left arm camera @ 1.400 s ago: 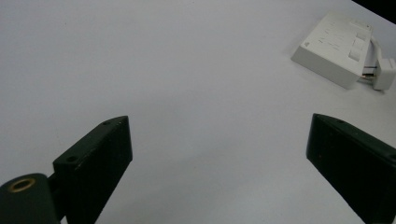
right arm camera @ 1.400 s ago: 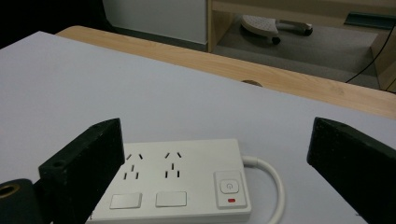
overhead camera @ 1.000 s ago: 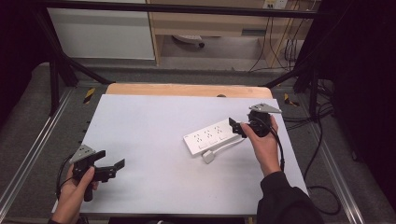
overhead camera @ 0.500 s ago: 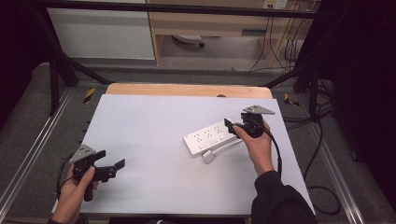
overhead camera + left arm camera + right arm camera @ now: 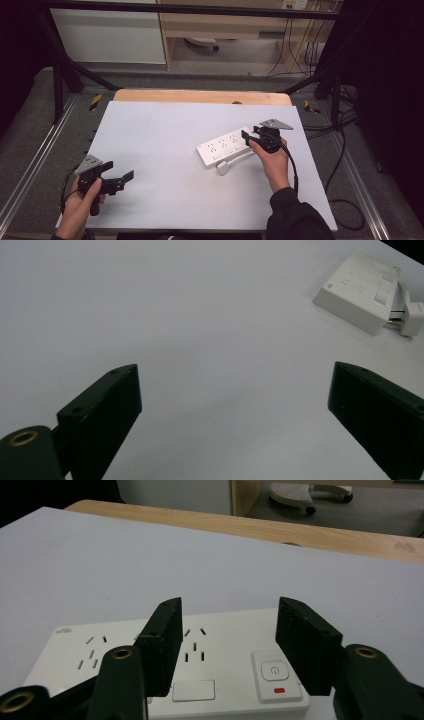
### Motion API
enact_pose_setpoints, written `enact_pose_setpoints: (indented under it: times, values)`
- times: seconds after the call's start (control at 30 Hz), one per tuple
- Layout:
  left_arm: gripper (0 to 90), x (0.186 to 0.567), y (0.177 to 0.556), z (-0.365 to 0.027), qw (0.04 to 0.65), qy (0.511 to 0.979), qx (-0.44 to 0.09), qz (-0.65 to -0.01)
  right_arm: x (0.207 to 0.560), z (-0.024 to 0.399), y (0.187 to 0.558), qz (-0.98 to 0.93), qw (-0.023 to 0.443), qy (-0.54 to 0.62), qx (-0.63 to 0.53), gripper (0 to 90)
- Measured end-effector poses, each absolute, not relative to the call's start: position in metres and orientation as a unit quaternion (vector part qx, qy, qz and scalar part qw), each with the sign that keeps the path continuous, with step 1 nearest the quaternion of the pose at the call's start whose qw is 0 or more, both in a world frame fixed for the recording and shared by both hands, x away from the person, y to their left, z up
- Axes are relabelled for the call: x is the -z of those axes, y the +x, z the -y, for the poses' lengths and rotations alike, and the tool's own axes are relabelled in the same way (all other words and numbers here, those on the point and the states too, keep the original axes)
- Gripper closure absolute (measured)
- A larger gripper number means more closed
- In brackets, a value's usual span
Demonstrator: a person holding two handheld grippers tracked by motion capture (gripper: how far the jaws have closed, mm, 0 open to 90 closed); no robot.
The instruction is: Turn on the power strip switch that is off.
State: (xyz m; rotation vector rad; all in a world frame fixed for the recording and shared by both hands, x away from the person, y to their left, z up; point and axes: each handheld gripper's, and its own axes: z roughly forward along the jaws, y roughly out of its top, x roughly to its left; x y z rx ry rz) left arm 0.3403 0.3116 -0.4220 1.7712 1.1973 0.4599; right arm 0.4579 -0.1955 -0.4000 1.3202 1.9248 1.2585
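the white power strip (image 5: 226, 146) is lying right of centre on the table (image 5: 165, 130), looking rigid, light and smooth, best pinched across its width, as the right gripper (image 5: 227, 640) is closing half-apart above its switch end and the left gripper (image 5: 235, 405) is waiting wide apart near left.

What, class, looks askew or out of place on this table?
The white power strip lies at a slant to the table's edges, and its own plug rests loose beside it, plugged into nothing. Nothing looks spilled or damaged.

Jaws wide; power strip (image 5: 361, 290) far right.
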Motion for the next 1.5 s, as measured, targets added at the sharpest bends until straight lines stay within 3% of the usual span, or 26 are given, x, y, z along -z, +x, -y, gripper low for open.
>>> enact_pose_setpoints:
  times: [0.23, 0.27, 0.53, 0.83, 1.5]
  values:
    - [7.2, 0.422, 0.34, -0.312, 0.458, 0.72, -0.187, -0.487, 0.408, 0.193, 0.456, -0.706, 0.234, 0.482, -0.464, 57.6]
    - [7.2, 0.422, 0.34, -0.312, 0.458, 0.72, -0.187, -0.487, 0.411, 0.191, 0.455, -0.707, 0.231, 0.48, -0.465, 62.8]
    - [7.2, 0.422, 0.34, -0.312, 0.459, 0.72, -0.187, -0.486, 0.419, 0.181, 0.451, -0.717, 0.227, 0.463, -0.469, 75.2]
    - [7.2, 0.422, 0.34, -0.312, 0.459, 0.719, -0.188, -0.487, 0.421, 0.172, 0.45, -0.723, 0.222, 0.451, -0.473, 81.6]
    - [7.2, 0.422, 0.34, -0.312, 0.46, 0.719, -0.187, -0.486, 0.428, 0.163, 0.448, -0.736, 0.215, 0.444, -0.463, 82.5]
